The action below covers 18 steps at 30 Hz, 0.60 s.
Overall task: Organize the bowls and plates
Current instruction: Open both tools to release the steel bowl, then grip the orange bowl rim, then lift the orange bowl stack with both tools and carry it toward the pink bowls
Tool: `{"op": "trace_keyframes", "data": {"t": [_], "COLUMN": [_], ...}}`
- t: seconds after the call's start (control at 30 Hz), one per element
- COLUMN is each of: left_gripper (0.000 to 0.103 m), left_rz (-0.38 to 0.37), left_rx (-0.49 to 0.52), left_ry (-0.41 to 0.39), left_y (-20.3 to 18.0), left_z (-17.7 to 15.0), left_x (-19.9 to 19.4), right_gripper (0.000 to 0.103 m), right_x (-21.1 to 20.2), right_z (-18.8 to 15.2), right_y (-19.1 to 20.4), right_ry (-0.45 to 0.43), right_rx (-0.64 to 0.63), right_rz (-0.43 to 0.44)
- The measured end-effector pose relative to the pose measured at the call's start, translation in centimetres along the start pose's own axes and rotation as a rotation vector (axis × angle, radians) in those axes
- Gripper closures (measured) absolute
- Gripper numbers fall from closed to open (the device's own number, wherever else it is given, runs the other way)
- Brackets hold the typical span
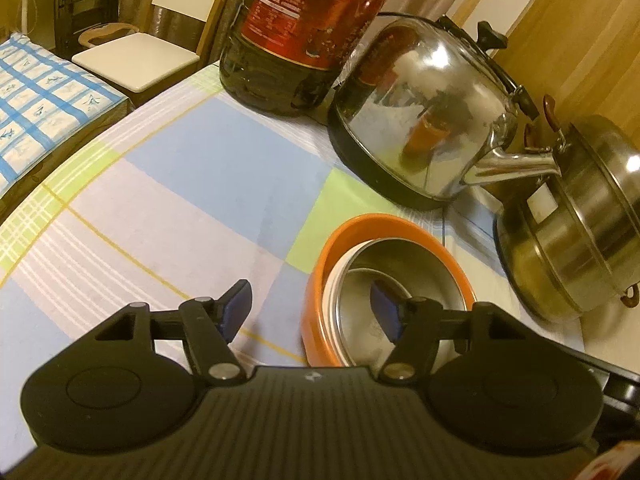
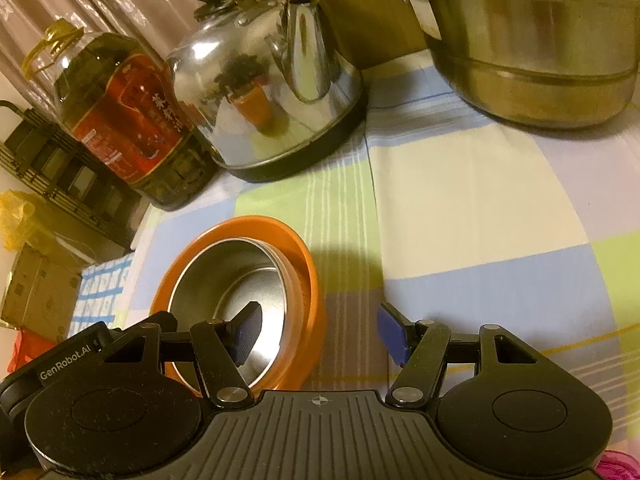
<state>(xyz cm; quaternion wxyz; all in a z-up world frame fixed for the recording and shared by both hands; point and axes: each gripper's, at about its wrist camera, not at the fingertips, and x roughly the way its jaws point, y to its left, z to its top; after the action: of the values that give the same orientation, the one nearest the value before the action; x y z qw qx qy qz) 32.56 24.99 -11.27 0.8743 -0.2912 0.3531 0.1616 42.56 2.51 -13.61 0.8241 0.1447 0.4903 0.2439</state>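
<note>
on the checked worktop (image 1: 192, 184), the steel bowl (image 2: 236, 280) is sitting nested inside the orange bowl (image 2: 248, 228), with a white rim showing between them in the left view. you are holding both sets of fingers apart and gripping nothing. the left gripper (image 1: 310, 312) is straddling the stack's left wall, one finger hanging inside the steel bowl, the other outside over the cloth. the right gripper (image 2: 318, 332) is straddling the opposite wall the same way. both hands are equally near, one on each side of the stack. the kettle (image 2: 268, 96) and oil bottle (image 2: 120, 116) are standing behind, the big steel pot (image 2: 532, 52) off to the right, none blocking either rim.
</note>
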Motion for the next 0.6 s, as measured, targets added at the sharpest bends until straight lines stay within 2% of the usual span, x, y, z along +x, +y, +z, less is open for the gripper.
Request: {"op": "trace_keyframes", "data": {"t": [0.3, 0.6], "left_gripper": [0.041, 0.044], "left_rz": [0.018, 0.0], "left_rx": [0.017, -0.001], "left_ry": [0.032, 0.052], "left_y": [-0.2, 0.0], "left_z": [-0.2, 0.0], "left_x": [1.5, 2.2], "right_gripper": [0.04, 0.04], "right_x": [1.0, 2.1], "right_z": [-0.1, 0.0], "right_y": [-0.4, -0.4], "right_ry": [0.019, 0.043], "right_rx": [0.013, 0.02], "right_rz": [-0.001, 0.019]}}
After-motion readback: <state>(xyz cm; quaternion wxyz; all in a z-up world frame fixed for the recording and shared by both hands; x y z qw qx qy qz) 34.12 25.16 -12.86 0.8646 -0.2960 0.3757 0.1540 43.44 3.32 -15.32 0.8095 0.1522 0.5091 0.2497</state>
